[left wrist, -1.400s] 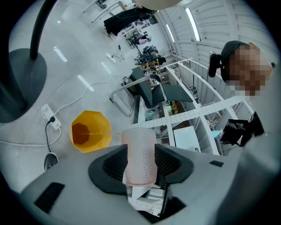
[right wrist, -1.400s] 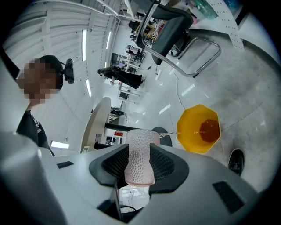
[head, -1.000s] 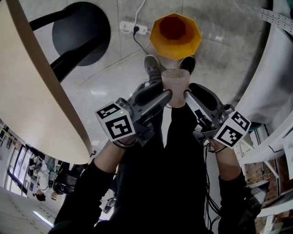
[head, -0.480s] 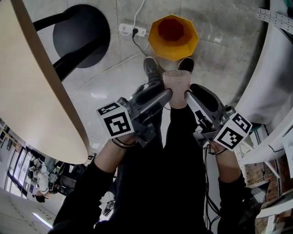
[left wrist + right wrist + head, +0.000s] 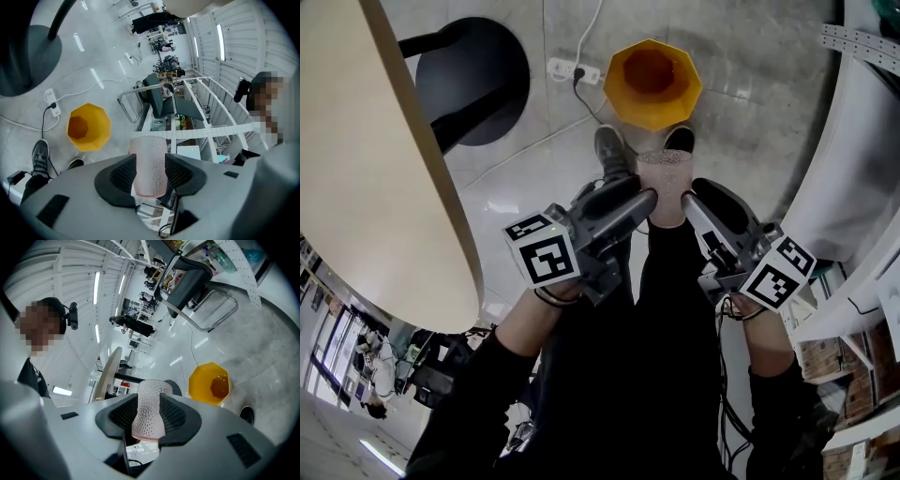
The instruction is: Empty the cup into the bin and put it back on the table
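Observation:
A translucent pink dimpled cup [image 5: 664,183] hangs upright over the person's legs, just short of the yellow bin [image 5: 652,82] on the floor. My left gripper [image 5: 645,199] is shut on its left side and my right gripper [image 5: 686,199] on its right side. In the left gripper view the cup [image 5: 150,166] stands between the two black pads, with the bin [image 5: 88,126] beyond it to the left. In the right gripper view the cup [image 5: 149,411] is squeezed between the pads, the bin [image 5: 209,383] to its right. Something brownish lies in the bin's bottom.
The pale round table [image 5: 375,187] fills the left, its black foot [image 5: 483,70] on the floor behind. A power strip [image 5: 574,69] with a cable lies beside the bin. A white structure [image 5: 853,178] curves along the right. The person's shoes [image 5: 609,148] stand before the bin.
Both grippers have risen a little together with the cup between them. Both grips look the same as before.

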Tool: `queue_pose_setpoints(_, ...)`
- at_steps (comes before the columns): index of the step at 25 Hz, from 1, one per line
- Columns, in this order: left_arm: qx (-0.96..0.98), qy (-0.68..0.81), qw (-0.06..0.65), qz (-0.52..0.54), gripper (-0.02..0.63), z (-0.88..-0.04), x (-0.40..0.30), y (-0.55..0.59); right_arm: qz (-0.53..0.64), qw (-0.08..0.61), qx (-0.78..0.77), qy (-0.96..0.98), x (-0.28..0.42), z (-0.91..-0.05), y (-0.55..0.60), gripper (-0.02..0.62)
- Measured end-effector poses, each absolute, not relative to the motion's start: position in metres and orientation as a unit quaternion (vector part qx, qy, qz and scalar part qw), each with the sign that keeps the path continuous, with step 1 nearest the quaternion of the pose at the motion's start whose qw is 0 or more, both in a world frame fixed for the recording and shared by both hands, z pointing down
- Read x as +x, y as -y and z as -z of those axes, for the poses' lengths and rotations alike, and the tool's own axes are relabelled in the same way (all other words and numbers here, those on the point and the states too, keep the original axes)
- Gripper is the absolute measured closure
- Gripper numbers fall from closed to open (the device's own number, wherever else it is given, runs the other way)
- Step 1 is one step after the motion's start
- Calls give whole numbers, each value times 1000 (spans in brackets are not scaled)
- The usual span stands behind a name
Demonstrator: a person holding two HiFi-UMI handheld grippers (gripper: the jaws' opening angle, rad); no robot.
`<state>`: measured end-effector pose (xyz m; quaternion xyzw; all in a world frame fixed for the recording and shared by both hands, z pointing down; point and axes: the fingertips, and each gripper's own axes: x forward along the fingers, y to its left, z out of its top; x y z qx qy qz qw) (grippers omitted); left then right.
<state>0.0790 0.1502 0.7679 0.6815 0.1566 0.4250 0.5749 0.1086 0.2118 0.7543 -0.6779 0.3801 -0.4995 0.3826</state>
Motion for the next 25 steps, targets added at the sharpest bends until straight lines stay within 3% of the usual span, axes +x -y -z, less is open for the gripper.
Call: queue_pose_setpoints(25, 746, -224, 490, -391, 400, -642, 82, -147, 464, 331, -685, -454, 102, -633, -206, 442)
